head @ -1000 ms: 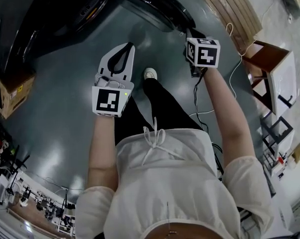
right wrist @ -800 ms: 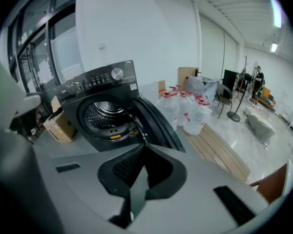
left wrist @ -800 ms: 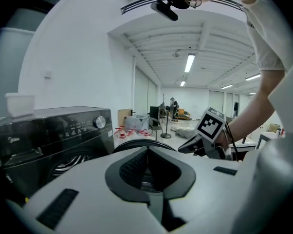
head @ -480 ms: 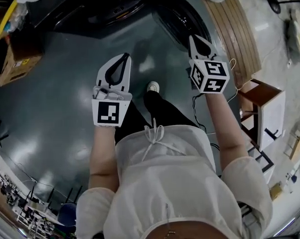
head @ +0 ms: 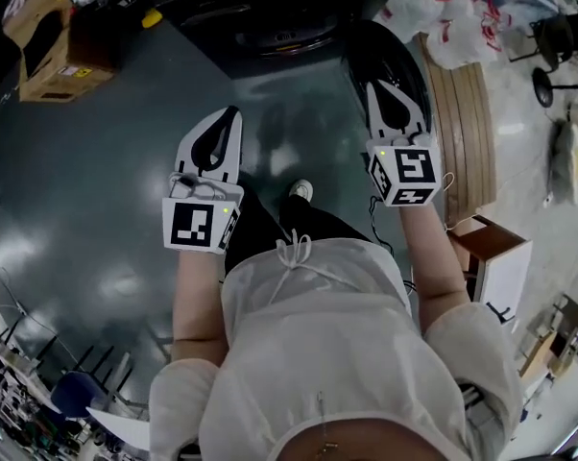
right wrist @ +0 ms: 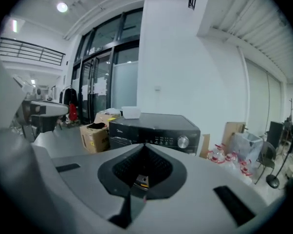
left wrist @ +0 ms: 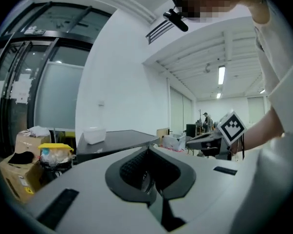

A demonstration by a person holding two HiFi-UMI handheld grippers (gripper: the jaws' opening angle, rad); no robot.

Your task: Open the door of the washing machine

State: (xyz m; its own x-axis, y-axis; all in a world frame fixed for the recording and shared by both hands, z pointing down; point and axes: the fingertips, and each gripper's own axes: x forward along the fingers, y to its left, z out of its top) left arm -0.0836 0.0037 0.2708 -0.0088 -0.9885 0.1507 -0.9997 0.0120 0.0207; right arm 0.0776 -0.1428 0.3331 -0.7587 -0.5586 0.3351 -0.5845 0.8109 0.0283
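Two grippers point ahead toward the washer, which stands at the far edge of the dark floor, well apart from both. A white tub sits on its top. A dark rounded part juts out at its front right, just beyond the right gripper; whether this is the door, I cannot tell. A box stands left of the washer, and bags lie to its right beside a slatted wooden panel. Nothing lies between the grippers and the washer.

Both forearms reach forward from the waist, side by side, marker cubes toward the person. The left gripper has its jaws pressed together on nothing. The right gripper is likewise closed and empty.

A small pale logo on the washer's panel, left of the knob, is too small to read. So are the yellow label on the box and the red print on the bags.
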